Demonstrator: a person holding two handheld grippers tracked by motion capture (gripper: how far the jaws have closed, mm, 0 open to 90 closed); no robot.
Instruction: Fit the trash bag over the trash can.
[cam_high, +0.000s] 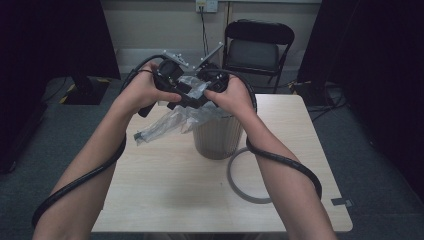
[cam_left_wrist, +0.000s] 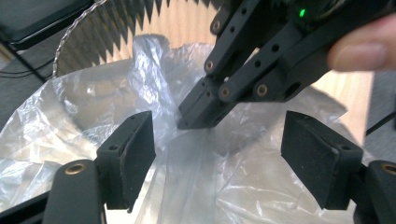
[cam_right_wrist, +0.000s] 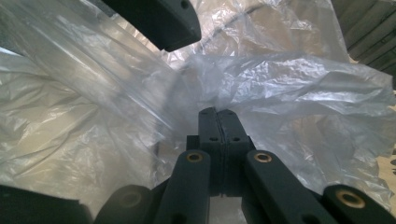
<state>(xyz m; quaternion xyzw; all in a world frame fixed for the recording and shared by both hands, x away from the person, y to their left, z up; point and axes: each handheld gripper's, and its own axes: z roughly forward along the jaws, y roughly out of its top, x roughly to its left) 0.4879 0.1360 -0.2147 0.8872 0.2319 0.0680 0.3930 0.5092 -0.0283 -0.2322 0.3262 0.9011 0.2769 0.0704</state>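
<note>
Both hands are up over the ribbed bin (cam_high: 217, 137), which stands near the middle of the table (cam_high: 165, 200), and the work is the clear plastic bag (cam_high: 170, 122) being fitted into it. The right gripper (cam_left_wrist: 198, 119) has its 2 jaws pressed flat together on a pinch of film, seen plainly from its own camera, where the bag (cam_right_wrist: 280, 88) bunches right at the closed tips. The left gripper (cam_left_wrist: 217, 158) stands wide, pads apart with nothing pressed between them, and the film (cam_left_wrist: 196, 182) lies loose in the gap, dead ahead at 12 o'clock. That is the relation to watch: the pinched fold sits just beyond the open pads, at about 12 o'clock from them, with the right gripper's tips coming in from 1 o'clock. From above, the bag's long axis runs from the bin's mouth out toward 8 o'clock, its loose tail draped on the table on the left hand's side. The left hand (cam_high: 142, 90) looks nearer that slack, so I'd judge the next bite is its to take. A grey ring (cam_high: 240, 180) lies beside the bin at 5 o'clock.
</note>
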